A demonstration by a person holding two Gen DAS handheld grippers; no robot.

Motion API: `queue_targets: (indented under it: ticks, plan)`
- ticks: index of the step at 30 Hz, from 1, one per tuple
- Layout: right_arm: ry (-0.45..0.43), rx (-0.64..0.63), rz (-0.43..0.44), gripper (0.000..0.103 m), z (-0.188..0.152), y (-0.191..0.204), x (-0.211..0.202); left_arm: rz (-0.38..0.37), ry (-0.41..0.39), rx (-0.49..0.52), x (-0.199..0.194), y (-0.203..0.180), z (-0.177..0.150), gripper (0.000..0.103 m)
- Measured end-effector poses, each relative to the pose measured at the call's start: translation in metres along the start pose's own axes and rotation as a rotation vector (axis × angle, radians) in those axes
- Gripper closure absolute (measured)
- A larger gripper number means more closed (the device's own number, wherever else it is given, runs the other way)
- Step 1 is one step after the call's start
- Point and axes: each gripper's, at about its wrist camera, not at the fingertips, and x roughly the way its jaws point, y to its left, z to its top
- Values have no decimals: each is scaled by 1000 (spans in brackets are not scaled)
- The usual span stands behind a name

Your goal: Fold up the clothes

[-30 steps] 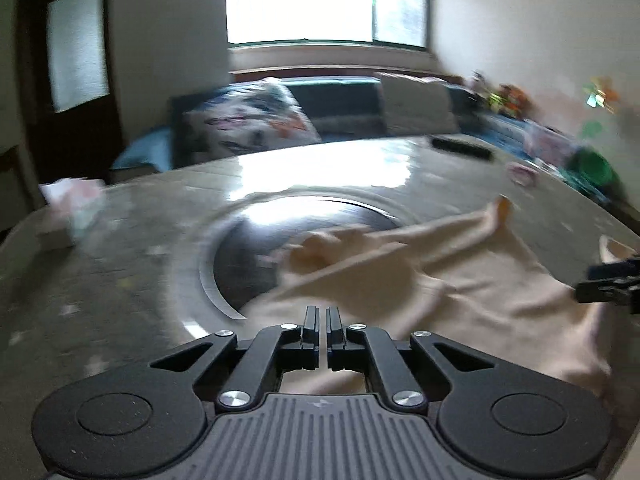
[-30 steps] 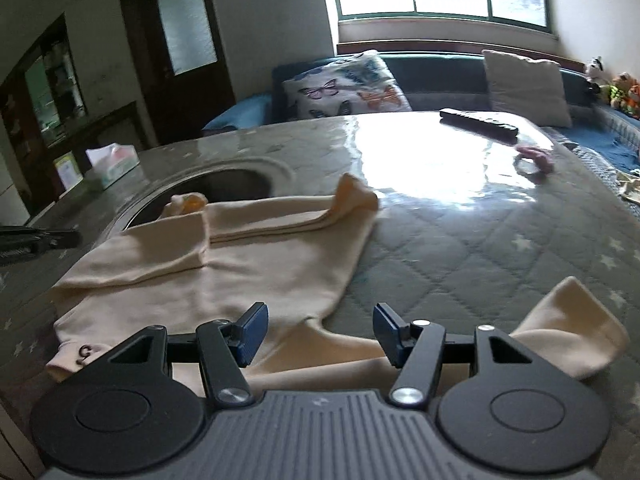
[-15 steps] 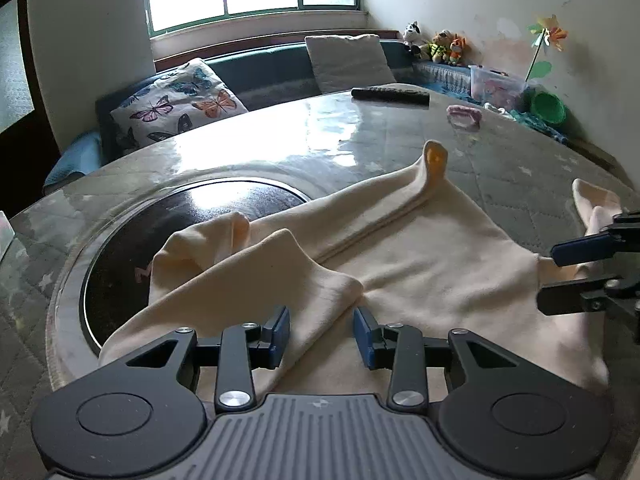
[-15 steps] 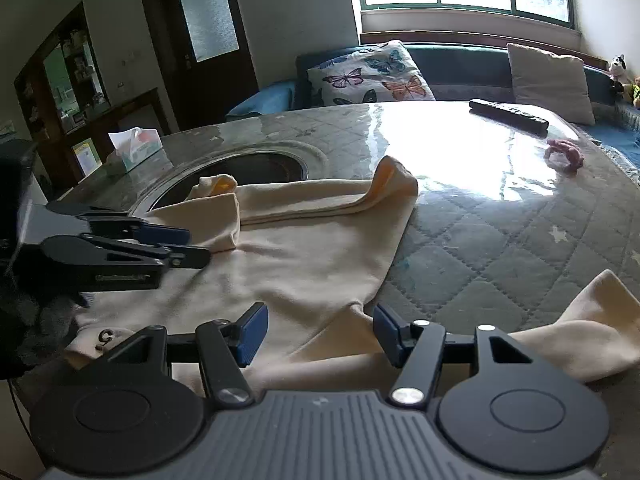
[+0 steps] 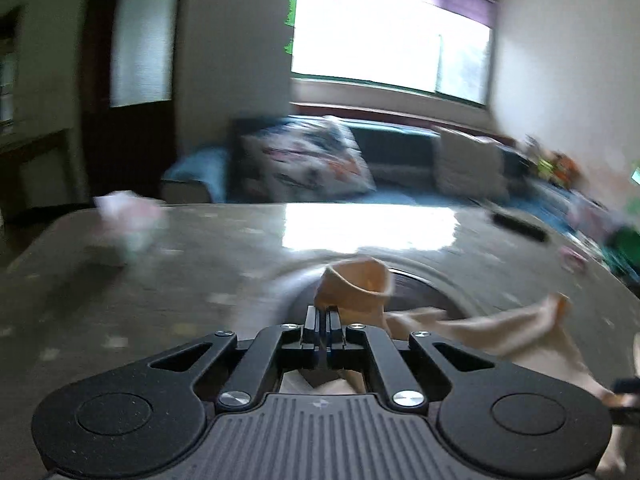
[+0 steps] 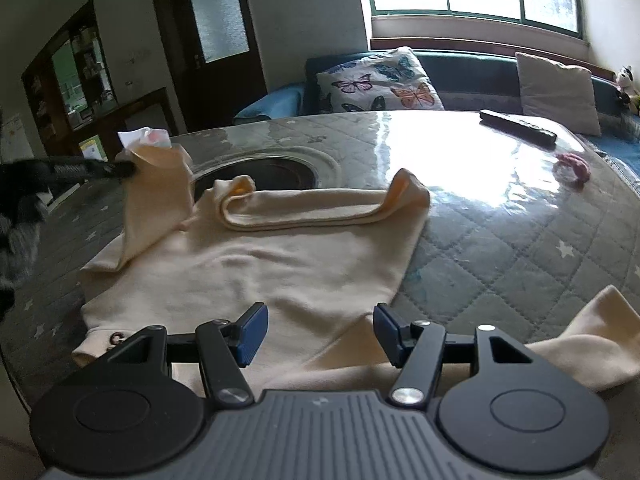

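Note:
A cream sweatshirt (image 6: 256, 268) lies spread on the quilted table (image 6: 520, 240), one sleeve folded across its top edge. My left gripper (image 5: 322, 314) is shut on the cuff of the other sleeve (image 5: 356, 284). It holds the cuff lifted off the table, at the far left in the right wrist view, where that left gripper (image 6: 124, 168) shows as a blurred dark bar. My right gripper (image 6: 316, 332) stands open just above the near edge of the garment, with nothing pressed between its blue pads (image 6: 252, 332). A further sleeve (image 6: 592, 344) trails off to the right.
A dark round inset (image 6: 280, 170) sits in the table behind the garment. A tissue box (image 6: 146, 138) stands at the far left, a black remote (image 6: 518, 126) and a small pink thing (image 6: 572, 164) at the far right. A sofa with cushions (image 6: 378, 82) runs behind.
My left gripper stood open over the folded sleeve half a second ago; now it is shut on the cuff and has lifted it up and leftward. My right gripper has stayed put.

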Motion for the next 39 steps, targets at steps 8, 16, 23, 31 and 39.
queue_targets:
  ticks: [8,16,23,31,39]
  plan:
    - [14,-87,93,43,4,32,0,177,91,-134,10,76,-29,100]
    - [77,-332,287,43,-8,94,-6,234,122,-156,20,96,-43,101]
    - [84,-518,328,45,-22,138,5,235,126,-143,15,94,-39,97]
    - [85,-640,331,68,-36,162,16,248,136,-132,17,97,-41,59]
    - [96,-607,341,95,-33,155,13,310,175,-144,36,106,-48,95]
